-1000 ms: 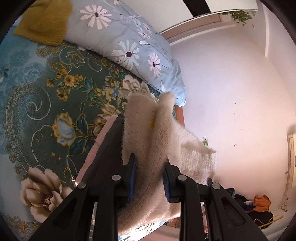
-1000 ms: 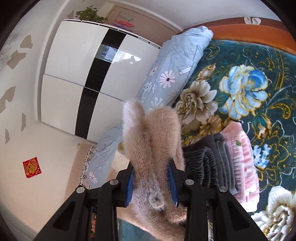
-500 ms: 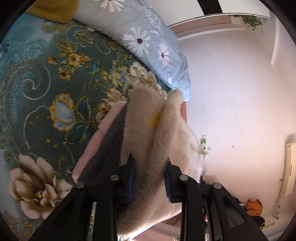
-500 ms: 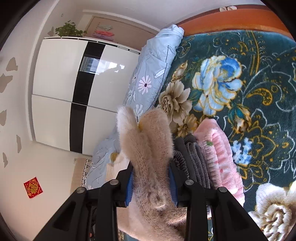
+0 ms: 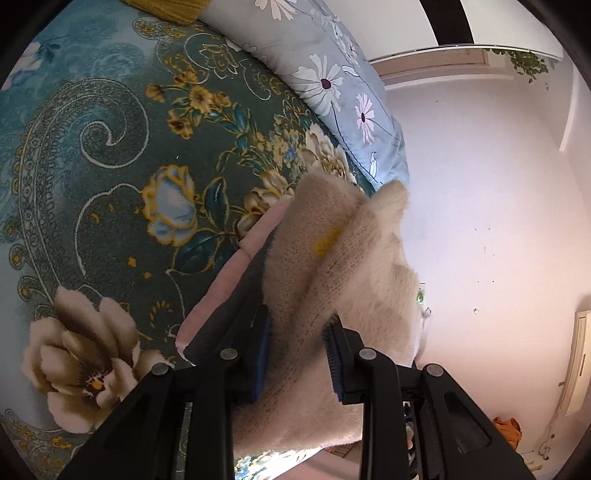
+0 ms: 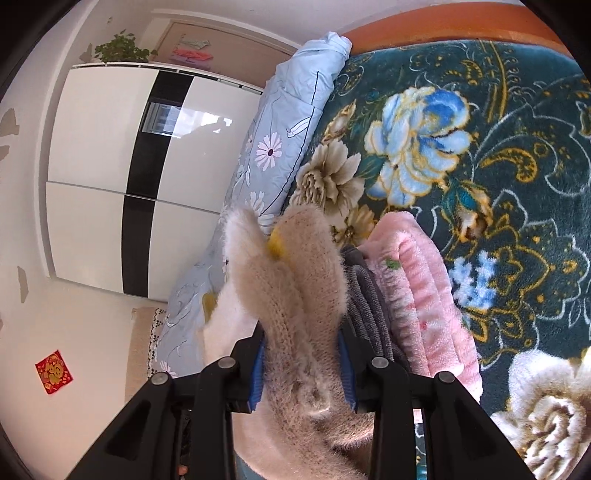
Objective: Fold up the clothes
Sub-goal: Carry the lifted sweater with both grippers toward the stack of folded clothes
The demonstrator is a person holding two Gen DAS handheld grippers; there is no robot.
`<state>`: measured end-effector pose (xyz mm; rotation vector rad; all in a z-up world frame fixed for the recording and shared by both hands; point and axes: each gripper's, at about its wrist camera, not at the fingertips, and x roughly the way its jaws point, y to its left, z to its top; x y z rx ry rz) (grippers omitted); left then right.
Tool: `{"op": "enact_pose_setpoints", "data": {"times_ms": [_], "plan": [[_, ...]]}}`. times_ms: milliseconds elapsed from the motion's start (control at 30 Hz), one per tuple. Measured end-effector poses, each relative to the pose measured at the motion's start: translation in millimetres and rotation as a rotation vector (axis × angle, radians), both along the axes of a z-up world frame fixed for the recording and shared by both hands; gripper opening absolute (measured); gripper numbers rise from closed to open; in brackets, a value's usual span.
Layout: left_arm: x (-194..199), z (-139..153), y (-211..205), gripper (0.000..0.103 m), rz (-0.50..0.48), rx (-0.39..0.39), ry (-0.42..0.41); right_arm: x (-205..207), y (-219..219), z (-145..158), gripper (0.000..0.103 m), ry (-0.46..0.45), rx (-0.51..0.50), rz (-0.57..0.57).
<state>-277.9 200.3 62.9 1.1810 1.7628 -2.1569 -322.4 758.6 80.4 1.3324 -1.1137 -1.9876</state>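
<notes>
A fuzzy cream knit sweater (image 5: 332, 266) is folded and clamped in both grippers. My left gripper (image 5: 297, 354) is shut on one end of it. My right gripper (image 6: 303, 358) is shut on the other end, where it looks beige (image 6: 295, 291). The sweater hangs just over a stack of folded clothes on the bed: a dark grey piece (image 6: 365, 302) on a pink fleece piece (image 6: 424, 295). In the left wrist view the grey piece (image 5: 236, 306) and the pink piece (image 5: 221, 291) lie left of the sweater.
The bed has a dark teal floral blanket (image 5: 110, 177). A light blue daisy-print duvet (image 5: 332, 74) lies along its far side, with a mustard knit (image 5: 166, 7) beside it. A black-and-white wardrobe (image 6: 122, 184) stands past the bed. An orange headboard (image 6: 443, 26) borders it.
Both grippers have carried the sweater closer over the stack of folded clothes and lower toward it. The grip on the sweater is unchanged.
</notes>
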Motion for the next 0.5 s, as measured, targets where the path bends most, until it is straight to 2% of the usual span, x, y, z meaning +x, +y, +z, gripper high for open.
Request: {"op": "enact_pose_setpoints", "data": {"times_ms": [67, 133, 233, 300, 400, 500], "plan": [[-4, -1, 1, 0.037, -0.011, -0.022, -0.03, -2, -1, -2, 0.037, -0.005, 0.023, -0.005], [-4, 0, 0, 0.04, -0.022, -0.012, -0.027, -3, 1, -10, 0.039, -0.02, 0.023, -0.011], [-1, 7, 0, 0.041, -0.034, -0.032, -0.01, -3, 7, -16, 0.04, -0.041, -0.029, -0.017], [3, 10, -2, 0.046, -0.028, -0.041, -0.013, -4, 8, -10, 0.043, -0.031, -0.015, -0.012], [12, 16, -10, 0.047, 0.013, -0.03, -0.009, -9, 7, 3, 0.044, -0.014, 0.022, 0.003], [18, 31, -17, 0.047, 0.037, -0.067, -0.003, -17, 5, 15, 0.045, -0.001, 0.077, 0.018]]}}
